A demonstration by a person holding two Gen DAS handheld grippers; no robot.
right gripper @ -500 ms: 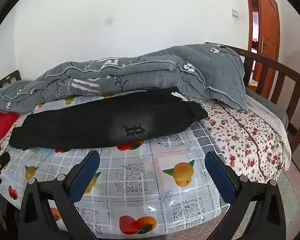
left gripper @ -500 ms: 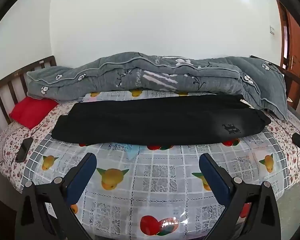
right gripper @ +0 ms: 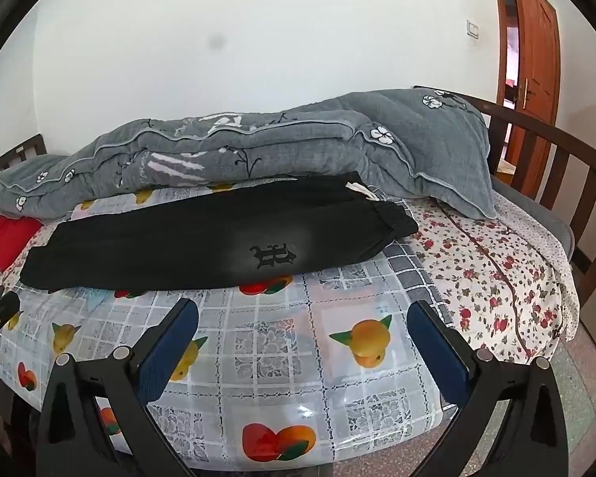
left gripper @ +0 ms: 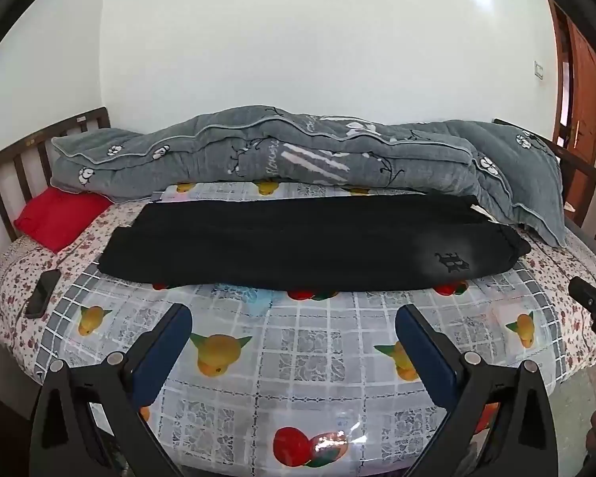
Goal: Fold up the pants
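Note:
Black pants [left gripper: 298,246] lie flat across the bed, folded lengthwise, waistband to the right, leg ends to the left. A dark logo on a faded patch [right gripper: 272,255] shows near the waist. They also show in the right wrist view [right gripper: 202,242]. My left gripper [left gripper: 294,342] is open and empty, above the fruit-print cover in front of the pants' middle. My right gripper [right gripper: 304,340] is open and empty, in front of the waist end. Neither touches the pants.
A rolled grey quilt [left gripper: 282,155] lies behind the pants along the wall. A red pillow [left gripper: 57,216] and a dark phone [left gripper: 41,292] lie at the left. Wooden rails [right gripper: 552,159] bound both bed ends. A door [right gripper: 536,63] stands at the right.
Both grippers have risen slightly and edged a little nearer the bed. The pants have not moved.

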